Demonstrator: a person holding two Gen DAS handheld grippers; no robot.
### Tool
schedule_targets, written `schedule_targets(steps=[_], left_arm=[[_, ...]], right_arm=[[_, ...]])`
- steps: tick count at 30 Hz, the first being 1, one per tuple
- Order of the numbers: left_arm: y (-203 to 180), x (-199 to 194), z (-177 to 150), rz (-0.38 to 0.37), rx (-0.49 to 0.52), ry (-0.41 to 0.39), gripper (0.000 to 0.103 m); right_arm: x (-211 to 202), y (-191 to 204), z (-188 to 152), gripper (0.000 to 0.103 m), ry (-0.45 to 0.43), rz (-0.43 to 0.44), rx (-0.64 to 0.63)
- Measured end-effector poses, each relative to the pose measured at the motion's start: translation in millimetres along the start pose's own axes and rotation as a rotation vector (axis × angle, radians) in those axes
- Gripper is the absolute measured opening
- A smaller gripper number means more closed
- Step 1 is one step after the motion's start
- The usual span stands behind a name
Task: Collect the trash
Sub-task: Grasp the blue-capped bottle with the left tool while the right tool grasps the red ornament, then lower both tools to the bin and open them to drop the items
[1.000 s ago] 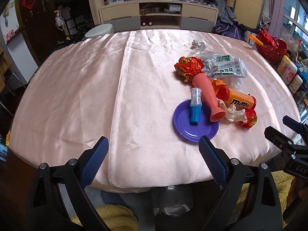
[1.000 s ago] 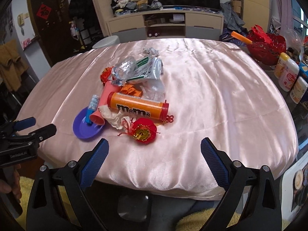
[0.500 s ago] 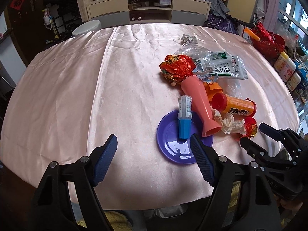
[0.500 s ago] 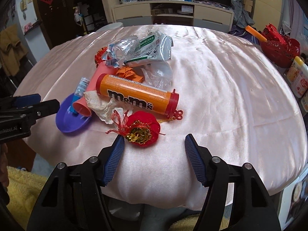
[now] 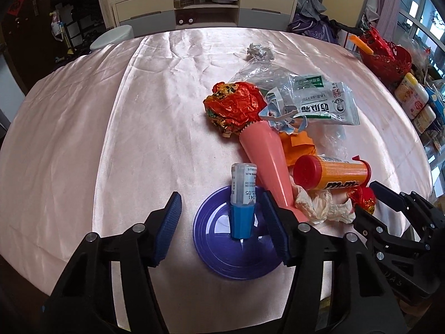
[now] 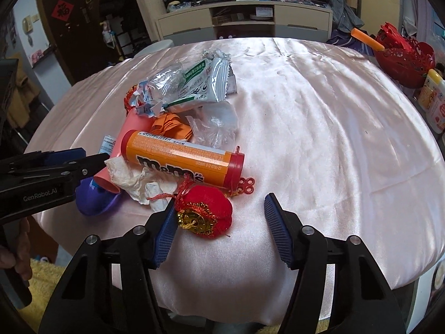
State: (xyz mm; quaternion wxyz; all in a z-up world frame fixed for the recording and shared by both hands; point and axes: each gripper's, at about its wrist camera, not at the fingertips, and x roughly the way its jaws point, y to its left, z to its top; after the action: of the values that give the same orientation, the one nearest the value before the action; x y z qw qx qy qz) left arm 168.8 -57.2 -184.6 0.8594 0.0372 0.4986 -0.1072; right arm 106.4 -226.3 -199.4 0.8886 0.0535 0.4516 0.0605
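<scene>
A heap of trash lies on the pink tablecloth. A purple plate [image 5: 222, 253] holds a small clear bottle with a blue cap [image 5: 242, 203]. Beside it lie a pink cone [image 5: 267, 161], an orange M&M's tube [image 6: 183, 158], crumpled tissue [image 6: 130, 175], a red foil ball [image 5: 233, 105], silver wrappers [image 6: 194, 86] and a red pouch with gold trim [image 6: 205, 214]. My left gripper [image 5: 222, 225] is open, its fingers on either side of the blue-capped bottle. My right gripper [image 6: 219, 225] is open around the red pouch, left finger close to it.
The round table [image 6: 333, 128] drops off just below both grippers. A red basket [image 6: 403, 55] and yellow-capped bottles [image 6: 434, 97] stand at the right. A TV cabinet [image 5: 205, 0] and a white stool [image 5: 111, 36] are behind the table.
Both grippers have moved forward over the table edge toward the heap. The left one now flanks the blue-capped bottle; the right one now flanks the red pouch. Both stay open.
</scene>
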Motion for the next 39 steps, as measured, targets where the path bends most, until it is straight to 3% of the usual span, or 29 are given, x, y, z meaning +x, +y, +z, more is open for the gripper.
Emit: schedule_targets(steps=[5,8,14,25,29,39], left_arm=[[-2.2,10.4,0.6,-0.006,0.008,0.020,0.039],[-5.3,12.3,-0.6,0.013,0.024,0.013,0.036],[-3.6,3.2,-1.2,0.015,0.019,-0.009,0.020],[2.9,-64.9,-12.4,0.011,-0.003,-0.134,0.018],[5.0,-97.7,-28.0,-0.023,-0.007,-0.185,0.018],[9.7,-126.4,-95.8,-0.066,-0.003,-0.152,0.018]], right_arm=[[1.7,-0.8,0.6,0.051,-0.015,-0.011,-0.009],[-0.5,-4.4,-0.8,0.037,-0.016,-0.023,-0.006],[-10.7,-13.7,-2.4,0.037,-0.021,-0.013,0.021],[-74.2,-2.6,4.8,0.037,-0.138,0.001,0.003],[-98.5,10.3,-4.0,0.037,-0.167,0.016,-0.022],[-108.3,40.7,-60.8,0.037,-0.077,0.102,-0.091]])
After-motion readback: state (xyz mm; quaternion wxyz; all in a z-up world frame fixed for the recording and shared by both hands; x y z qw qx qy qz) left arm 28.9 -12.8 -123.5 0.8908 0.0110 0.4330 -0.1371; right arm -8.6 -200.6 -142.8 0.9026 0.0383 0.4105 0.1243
